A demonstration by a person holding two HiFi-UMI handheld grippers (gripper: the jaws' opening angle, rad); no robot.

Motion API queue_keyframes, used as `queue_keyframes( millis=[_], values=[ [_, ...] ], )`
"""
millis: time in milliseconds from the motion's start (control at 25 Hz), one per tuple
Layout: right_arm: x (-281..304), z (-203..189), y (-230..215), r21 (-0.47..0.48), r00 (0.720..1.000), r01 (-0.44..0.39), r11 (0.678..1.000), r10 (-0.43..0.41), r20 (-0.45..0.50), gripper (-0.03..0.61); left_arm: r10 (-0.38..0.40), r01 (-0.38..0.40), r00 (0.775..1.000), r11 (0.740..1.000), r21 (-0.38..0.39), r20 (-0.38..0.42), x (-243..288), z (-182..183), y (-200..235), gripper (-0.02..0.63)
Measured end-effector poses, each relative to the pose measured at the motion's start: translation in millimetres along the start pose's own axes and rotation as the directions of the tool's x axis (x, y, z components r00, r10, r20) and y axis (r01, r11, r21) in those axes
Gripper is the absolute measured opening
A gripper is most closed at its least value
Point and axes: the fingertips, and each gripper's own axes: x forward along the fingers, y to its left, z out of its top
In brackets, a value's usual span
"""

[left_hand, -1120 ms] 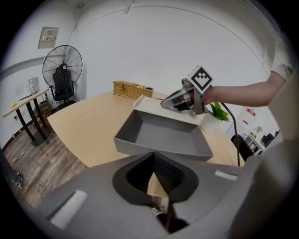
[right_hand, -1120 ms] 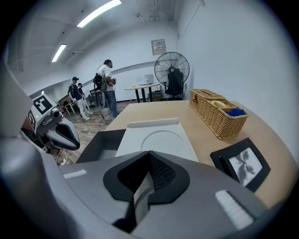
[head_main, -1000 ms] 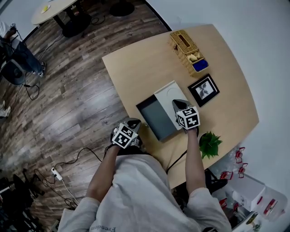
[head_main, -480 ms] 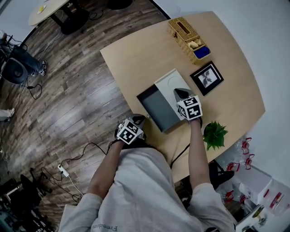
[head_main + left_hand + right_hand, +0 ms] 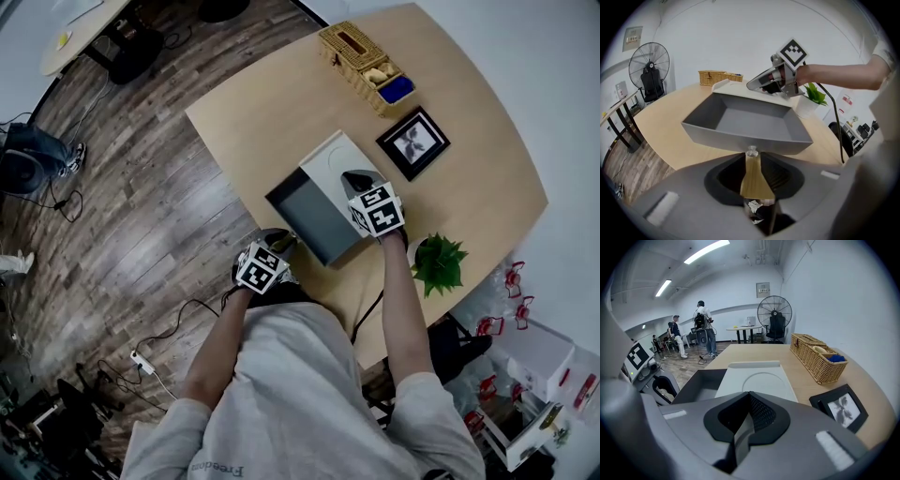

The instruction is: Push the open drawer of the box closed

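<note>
A white box (image 5: 330, 167) lies on the wooden table (image 5: 253, 112), its grey drawer (image 5: 305, 214) pulled far out toward me and empty. In the left gripper view the drawer (image 5: 747, 119) fills the middle. Its small clear knob (image 5: 751, 151) sits right at the tips of my left gripper (image 5: 752, 159), whose jaws keep a narrow gap. In the head view the left gripper (image 5: 267, 255) is at the drawer's front. My right gripper (image 5: 361, 187) hovers shut over the box top (image 5: 757, 380), holding nothing.
A wicker basket (image 5: 366, 67) and a framed picture (image 5: 412, 142) lie beyond the box. A small potted plant (image 5: 439, 262) stands by my right arm. The table's near edge runs just under the drawer front. People (image 5: 705, 329) and a fan (image 5: 774, 315) stand far off.
The head view has shifted. My left gripper has edged a little closer to the drawer front. The drawer stays open by the same amount and the right gripper stays over the box.
</note>
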Motion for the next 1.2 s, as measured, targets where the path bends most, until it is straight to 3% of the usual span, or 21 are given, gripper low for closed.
queue_keyframes(
  millis=[840,1200],
  values=[
    [1.3,0.0,0.9,-0.007,1.0,-0.003,1.0,0.003,0.001,0.002,-0.001,0.005,0.997,0.999,0.05,-0.073,13.6,-0.7,0.8,0.146],
    [1.9,-1.4,0.3,-0.006,1.0,-0.003,1.0,0.003,0.0,0.002,0.008,-0.004,0.999,0.998,0.067,-0.052,16.3,3.3,1.4,0.125]
  ],
)
